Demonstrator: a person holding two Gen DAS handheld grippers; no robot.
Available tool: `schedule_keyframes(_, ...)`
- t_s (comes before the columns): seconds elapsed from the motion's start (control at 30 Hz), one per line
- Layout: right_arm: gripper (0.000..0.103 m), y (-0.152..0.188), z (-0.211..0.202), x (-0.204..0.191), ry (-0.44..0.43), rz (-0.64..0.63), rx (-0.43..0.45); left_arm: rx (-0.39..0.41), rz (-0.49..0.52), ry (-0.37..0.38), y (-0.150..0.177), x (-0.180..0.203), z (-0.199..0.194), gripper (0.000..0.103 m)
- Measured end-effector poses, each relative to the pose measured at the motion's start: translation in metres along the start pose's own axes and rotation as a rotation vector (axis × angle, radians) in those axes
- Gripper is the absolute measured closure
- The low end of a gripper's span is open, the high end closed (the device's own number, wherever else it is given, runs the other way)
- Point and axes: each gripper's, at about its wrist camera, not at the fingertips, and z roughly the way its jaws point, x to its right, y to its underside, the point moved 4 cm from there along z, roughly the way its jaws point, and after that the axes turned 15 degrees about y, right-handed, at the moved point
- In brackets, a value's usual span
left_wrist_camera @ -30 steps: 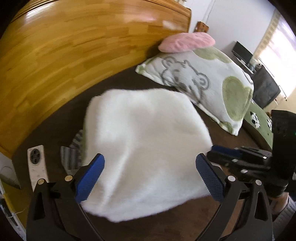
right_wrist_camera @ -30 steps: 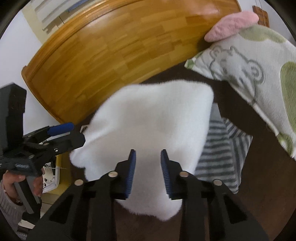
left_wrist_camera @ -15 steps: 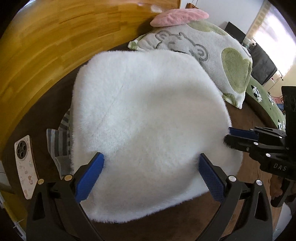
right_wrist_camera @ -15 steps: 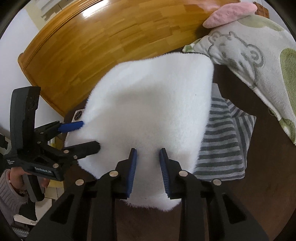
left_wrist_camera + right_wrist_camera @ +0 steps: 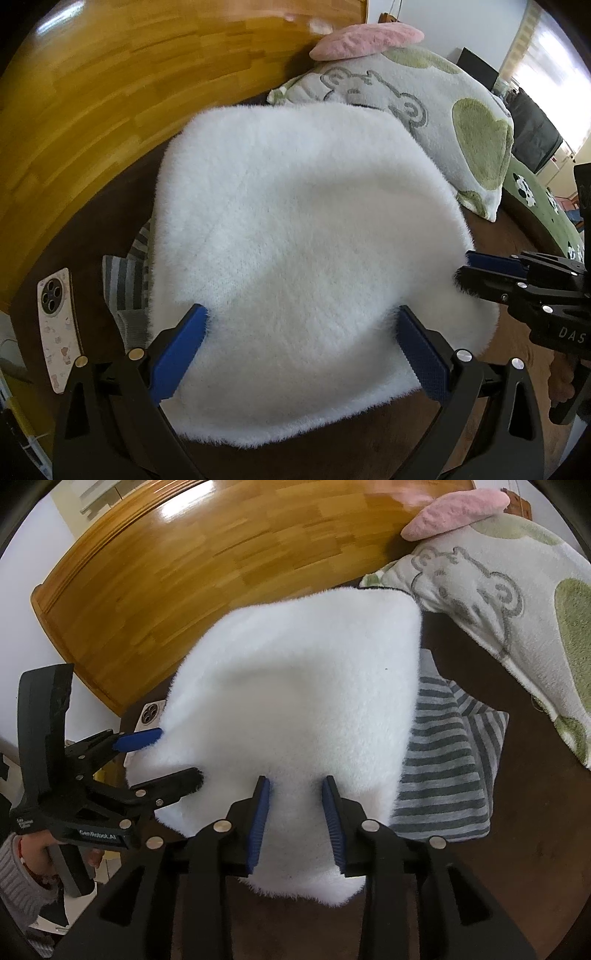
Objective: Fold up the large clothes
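Note:
A folded white fluffy garment (image 5: 303, 240) lies on the dark brown bed, partly covering a grey striped garment (image 5: 450, 768). My left gripper (image 5: 301, 332) stands wide open, its blue pads astride the white garment's near edge without pinching it. In the right wrist view the left gripper (image 5: 177, 755) sits at the garment's left side. My right gripper (image 5: 295, 812) has the garment's near edge between its pads. Its jaws are opening, and the fur still touches both pads. From the left wrist view the right gripper (image 5: 463, 269) is at the garment's right edge.
A wooden headboard (image 5: 110, 92) curves behind the bed. A bear-print pillow (image 5: 443, 122) with a pink cushion (image 5: 369, 37) on it lies at the back right. A phone (image 5: 55, 328) rests at the bed's left edge. A person's hand (image 5: 33, 864) in a grey sleeve holds the left gripper.
Both grippers sank toward the bed and the white garment came down flat over the striped one. The right gripper's pads stand slightly wider apart.

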Motion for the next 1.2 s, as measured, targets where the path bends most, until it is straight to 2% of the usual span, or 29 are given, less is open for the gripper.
schedule_keyframes(0.13, 0.066, -0.001, -0.003, 0.002, 0.019, 0.012, -0.004, 0.002, -0.001, -0.019, -0.002, 0.005, -0.003, 0.006)
schedule_keyframes(0.2, 0.057, -0.002, -0.006, 0.001, 0.044, 0.009, -0.006, -0.006, -0.004, -0.028, -0.004, 0.007, -0.005, 0.007)
schedule_keyframes(0.27, 0.024, -0.004, -0.01, 0.003, 0.103, 0.008, -0.002, -0.014, -0.022, -0.032, -0.005, 0.007, -0.007, 0.007)
schedule_keyframes(0.3, 0.022, -0.004, -0.011, 0.004, 0.103, 0.01, 0.0, -0.013, -0.034, -0.031, -0.006, 0.007, -0.009, 0.007)
schedule_keyframes(0.5, 0.022, -0.003, -0.03, 0.001, 0.102, -0.001, -0.002, -0.024, -0.047, -0.045, -0.007, 0.017, -0.024, 0.007)
schedule_keyframes(0.83, 0.022, 0.006, -0.085, -0.002, 0.09, 0.009, 0.035, -0.002, -0.077, -0.074, 0.007, 0.046, -0.066, 0.007)
schedule_keyframes(1.2, 0.022, 0.044, -0.168, -0.006, 0.1, 0.059, 0.08, 0.06, -0.121, -0.12, 0.046, 0.083, -0.137, 0.007)
